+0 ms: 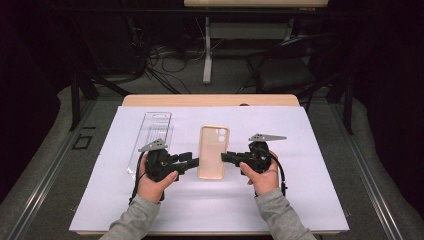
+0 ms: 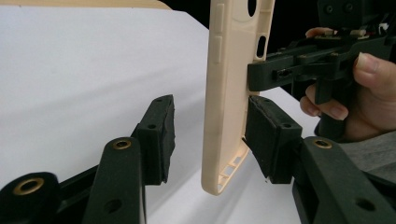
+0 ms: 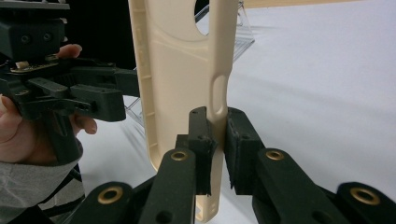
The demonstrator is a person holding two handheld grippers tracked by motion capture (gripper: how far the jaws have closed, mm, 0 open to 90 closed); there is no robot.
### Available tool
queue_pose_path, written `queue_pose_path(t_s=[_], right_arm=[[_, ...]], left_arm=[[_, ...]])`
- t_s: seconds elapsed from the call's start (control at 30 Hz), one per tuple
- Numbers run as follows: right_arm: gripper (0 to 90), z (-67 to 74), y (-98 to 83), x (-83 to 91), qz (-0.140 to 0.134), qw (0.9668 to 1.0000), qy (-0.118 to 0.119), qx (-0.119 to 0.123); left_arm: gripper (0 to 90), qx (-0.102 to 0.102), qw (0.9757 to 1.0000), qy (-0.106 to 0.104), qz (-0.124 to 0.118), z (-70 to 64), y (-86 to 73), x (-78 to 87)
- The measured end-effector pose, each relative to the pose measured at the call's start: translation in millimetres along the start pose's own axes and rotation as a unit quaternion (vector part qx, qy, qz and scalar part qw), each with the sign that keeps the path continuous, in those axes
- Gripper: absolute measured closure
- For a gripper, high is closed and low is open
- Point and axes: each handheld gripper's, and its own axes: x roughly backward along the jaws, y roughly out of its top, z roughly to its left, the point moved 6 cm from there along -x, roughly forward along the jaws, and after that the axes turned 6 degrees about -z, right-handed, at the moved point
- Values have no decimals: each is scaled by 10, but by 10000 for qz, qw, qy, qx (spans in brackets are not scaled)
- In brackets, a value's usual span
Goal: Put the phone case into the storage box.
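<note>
Right claw [image 1: 226,158] clamps the right long edge of the beige phone case [image 1: 213,151], pads pinching the thin side wall just below the button cutout, seen close in the right gripper view [image 3: 215,154]. Left claw [image 1: 194,162] sits at the case's left edge with jaws parted; in the left gripper view [image 2: 210,135] the case wall stands between the pads, one pad [image 2: 268,135] touching or nearly touching the inner side, the other pad [image 2: 159,133] clearly apart from the outer face, so no grip there. Case sits mid-table on the white sheet [image 1: 300,200], camera hole at the far end, open side up in the high view; whether it is lifted off the sheet I cannot tell. Clear plastic package [image 1: 152,135] lies left of the case, just beyond the left hand [image 1: 152,182]. Right hand [image 1: 262,175] holds its claw level, pointing inward toward the left one
</note>
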Motion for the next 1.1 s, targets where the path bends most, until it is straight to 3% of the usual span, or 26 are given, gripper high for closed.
queue_pose_path(t_s=[0.33,0.53,0.6,1.1], right_arm=[[821,-29,6,18,-4,9999,-132,77],[821,-24,3,17,11,9998,-153,109],[821,-21,-3,11,21,9997,-172,144],[821,18,-20,-11,56,9994,-218,252]], left_arm=[[483,-457,9986,272,-17,10,44,16],[473,-539,9981,287,-14,2,67,38],[463,-681,9970,368,-21,4,80,51],[439,-925,9935,645,169,60,132,109]])
